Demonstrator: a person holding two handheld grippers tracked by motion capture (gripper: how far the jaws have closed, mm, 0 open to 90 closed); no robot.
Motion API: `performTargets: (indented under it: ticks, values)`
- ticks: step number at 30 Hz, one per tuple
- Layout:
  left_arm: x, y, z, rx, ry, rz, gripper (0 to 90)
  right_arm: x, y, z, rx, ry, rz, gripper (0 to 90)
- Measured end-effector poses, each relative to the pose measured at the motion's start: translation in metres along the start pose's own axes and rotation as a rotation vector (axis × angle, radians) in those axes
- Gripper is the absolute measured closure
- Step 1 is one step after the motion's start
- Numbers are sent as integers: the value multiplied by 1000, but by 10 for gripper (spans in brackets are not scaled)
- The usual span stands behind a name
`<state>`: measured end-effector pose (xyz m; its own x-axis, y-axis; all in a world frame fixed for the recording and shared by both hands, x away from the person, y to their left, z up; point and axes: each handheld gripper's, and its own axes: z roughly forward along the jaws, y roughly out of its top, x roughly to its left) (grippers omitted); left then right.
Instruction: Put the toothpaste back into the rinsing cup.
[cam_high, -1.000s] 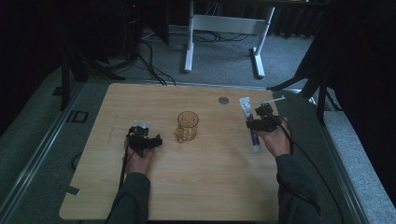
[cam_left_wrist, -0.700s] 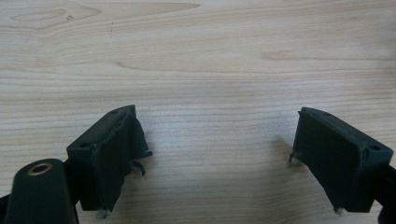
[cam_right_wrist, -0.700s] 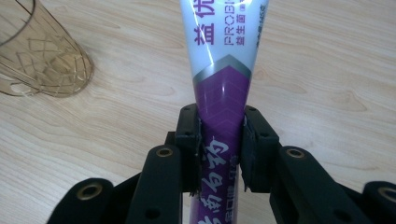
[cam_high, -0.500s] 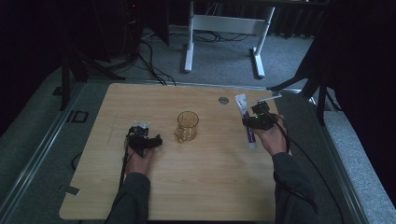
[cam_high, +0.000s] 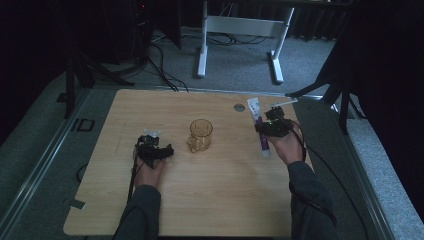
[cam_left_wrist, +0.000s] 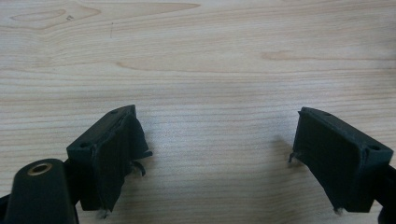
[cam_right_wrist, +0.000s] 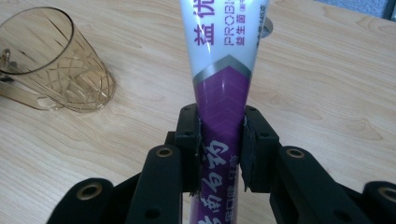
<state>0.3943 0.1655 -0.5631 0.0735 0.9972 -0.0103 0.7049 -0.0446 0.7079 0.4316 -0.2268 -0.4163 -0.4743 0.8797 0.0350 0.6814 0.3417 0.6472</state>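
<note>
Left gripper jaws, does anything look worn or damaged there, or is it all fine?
Yes. On the left gripper, the black pads look frayed: the edge of one has peeled away from its jaw, and loose shreds hang at the lower corners of both. The jaws stand wide apart over the bare wooden table, holding nothing.
</note>
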Motion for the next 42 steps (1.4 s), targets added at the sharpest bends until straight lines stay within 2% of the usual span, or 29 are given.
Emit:
performTargets:
  ticks: [18, 42]
  values:
    - [0, 0, 0, 1, 0, 0, 142, 15, 13, 0, -22, 7, -40, 720]
    - [0, 0, 0, 1, 0, 0, 142, 31, 24, 6, -49, 38, -47, 720]
